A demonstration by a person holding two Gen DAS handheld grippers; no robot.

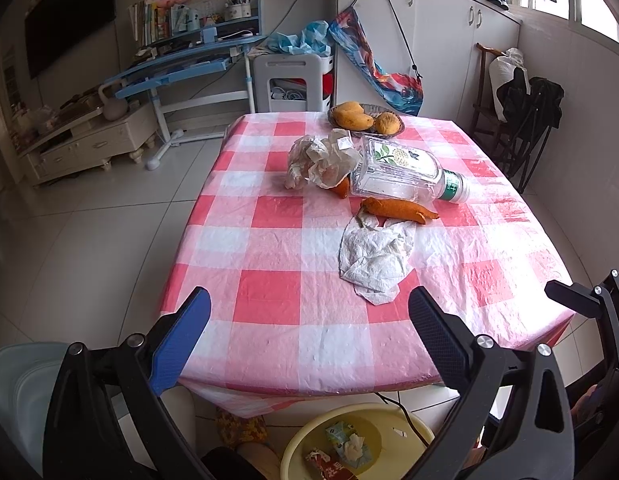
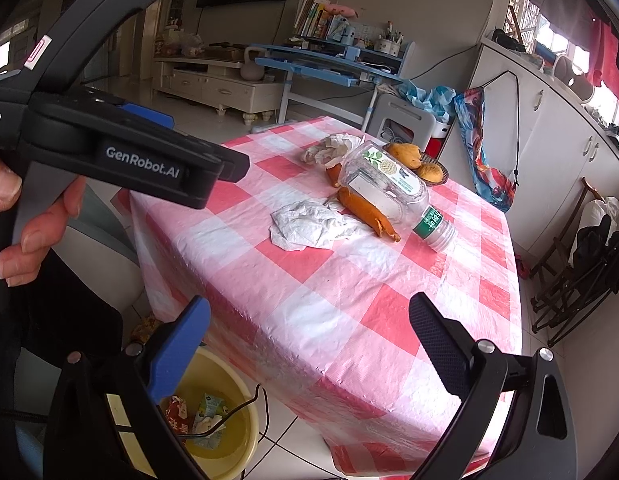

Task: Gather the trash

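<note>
On the pink checked table (image 1: 269,308) lie a crumpled white tissue (image 1: 375,258), an orange peel strip (image 1: 397,209), an empty clear plastic bottle (image 1: 405,172) on its side, and a crumpled plastic wrapper (image 1: 321,158). They also show in the right wrist view: tissue (image 2: 309,226), peel (image 2: 367,214), bottle (image 2: 389,188), wrapper (image 2: 333,148). A yellow bin (image 1: 349,440) (image 2: 225,436) with some trash stands on the floor below the table's near edge. My left gripper (image 1: 309,312) is open and empty, just short of the tissue. My right gripper (image 2: 309,316) is open and empty over the table's near corner.
A dish of mangoes (image 1: 365,118) sits at the table's far edge. A pale chair (image 1: 17,380) stands at the near left. A blue desk (image 1: 181,64), a white cabinet (image 1: 429,40) and a dark folding chair (image 1: 525,128) surround the table. A black cable (image 2: 245,404) hangs into the bin.
</note>
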